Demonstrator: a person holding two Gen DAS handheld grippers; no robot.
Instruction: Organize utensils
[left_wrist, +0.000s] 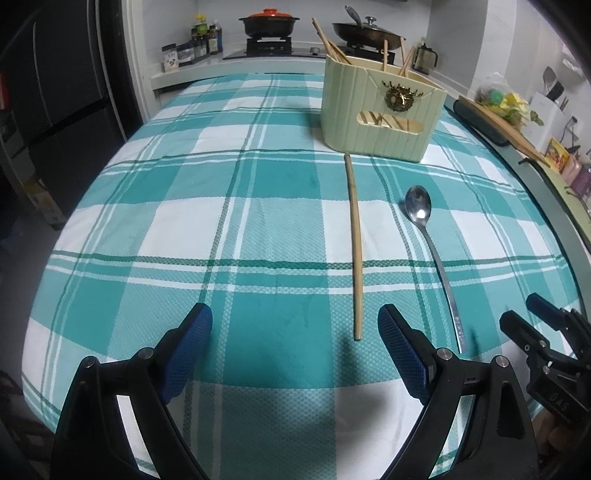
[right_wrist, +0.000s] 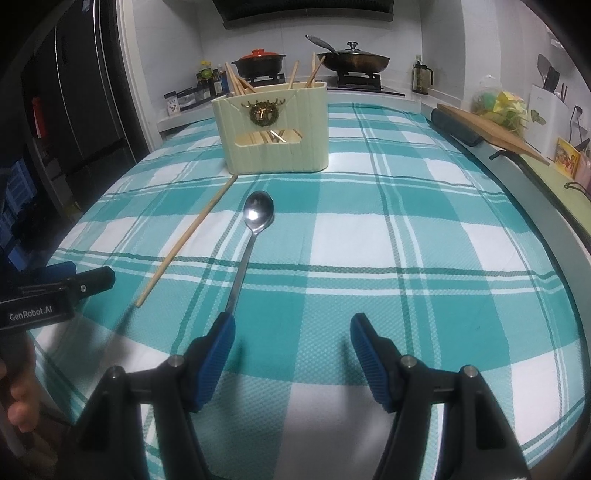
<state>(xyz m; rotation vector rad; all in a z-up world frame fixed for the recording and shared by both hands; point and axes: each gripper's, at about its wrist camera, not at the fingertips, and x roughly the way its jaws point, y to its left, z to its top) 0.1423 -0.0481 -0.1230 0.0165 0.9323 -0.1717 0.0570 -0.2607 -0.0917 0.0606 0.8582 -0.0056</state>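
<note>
Item 1: my left gripper (left_wrist: 295, 325). Its blue-padded jaws stood wide apart and held nothing, hovering low over the near part of the checked tablecloth (left_wrist: 184, 221).

Item 2: my right gripper (right_wrist: 291, 332). Its jaws were likewise spread wide and empty. In the left wrist view it showed at the far right edge (left_wrist: 532, 317).

Item 3: one loose wooden chopstick (left_wrist: 354, 247). It lay flat on the cloth straight ahead of my left gripper, its near tip between the two jaws' lines and closer to the right-hand one, its far tip just short of the holder. From my right gripper it ran ahead and to the left on a slant (right_wrist: 188, 238).

Item 4: one metal spoon (left_wrist: 432, 254). It lay bowl upward, beside the chopstick and apart from it, ahead and to the right of my left gripper. From my right gripper the handle end (right_wrist: 240, 266) reached down to the tip of the left-hand finger (right_wrist: 216, 362); whether they touched I could not tell.

Item 5: cream utensil holder (left_wrist: 380, 107). It stood upright on the cloth beyond both utensils, with several chopsticks (left_wrist: 332, 44) leaning inside it.

Item 6: background. A black pot with a red lid (left_wrist: 267, 22) and a lidded pan (left_wrist: 365, 31) sat on the stove beyond the table.
</note>
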